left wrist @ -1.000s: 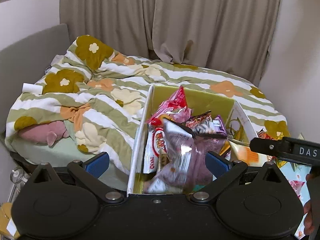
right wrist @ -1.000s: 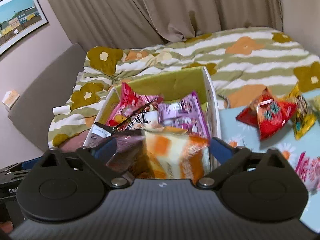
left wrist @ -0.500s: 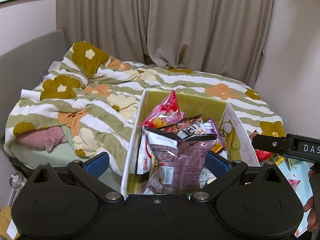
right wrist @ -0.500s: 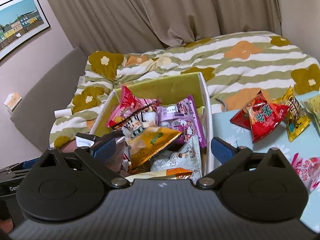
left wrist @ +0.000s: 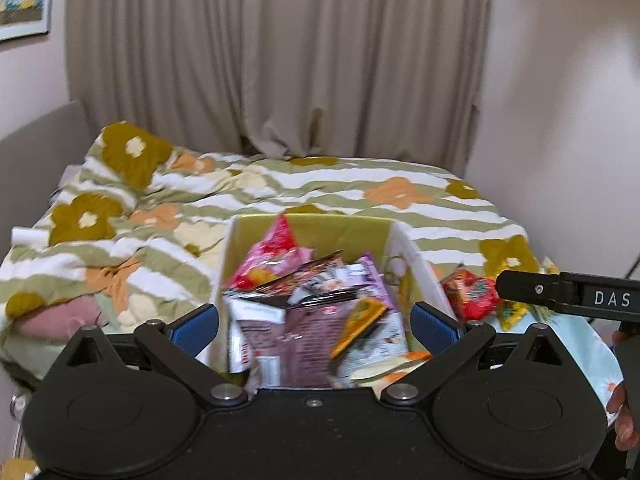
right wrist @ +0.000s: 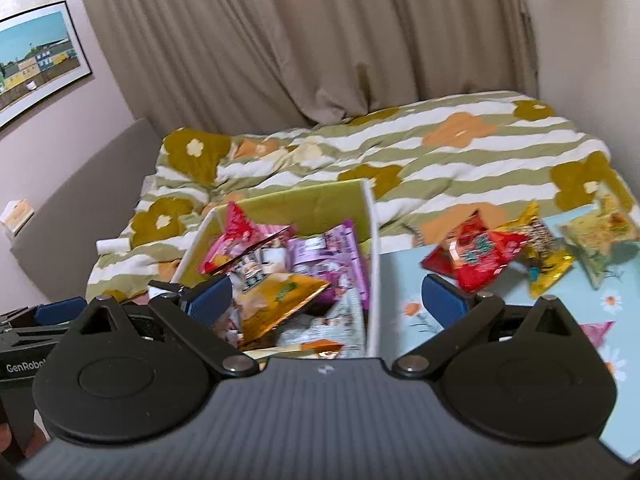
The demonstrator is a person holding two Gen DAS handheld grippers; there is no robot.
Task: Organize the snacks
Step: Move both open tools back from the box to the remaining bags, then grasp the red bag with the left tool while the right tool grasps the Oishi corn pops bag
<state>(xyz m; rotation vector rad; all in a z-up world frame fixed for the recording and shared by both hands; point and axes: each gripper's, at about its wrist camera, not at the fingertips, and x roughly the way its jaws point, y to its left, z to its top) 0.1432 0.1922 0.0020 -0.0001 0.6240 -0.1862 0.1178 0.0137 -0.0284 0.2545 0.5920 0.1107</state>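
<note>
A white box with a green inside (left wrist: 340, 232) (right wrist: 320, 200) stands on the bed and holds several snack packets: a brown one (left wrist: 304, 336), a red-pink one (left wrist: 272, 252), a purple one (right wrist: 332, 256) and a gold one (right wrist: 280, 300). My left gripper (left wrist: 314, 326) is open and empty above the box's near end. My right gripper (right wrist: 326, 298) is open and empty over the box's right wall. A red packet (right wrist: 476, 256), a gold packet (right wrist: 540, 256) and a yellow-green packet (right wrist: 600, 236) lie on the light blue floral cloth (right wrist: 404, 276) to the right.
The striped flower quilt (left wrist: 360, 192) covers the bed. Beige curtains (left wrist: 280, 60) hang behind, walls at both sides. A pink packet (right wrist: 592, 332) lies at the cloth's right edge. The other gripper's black body (left wrist: 568, 292) shows at the right of the left wrist view.
Both grippers have let their packets drop into the box: the brown one from the left, the orange-white one from the right. Both have lifted and drawn back, jaws open.
</note>
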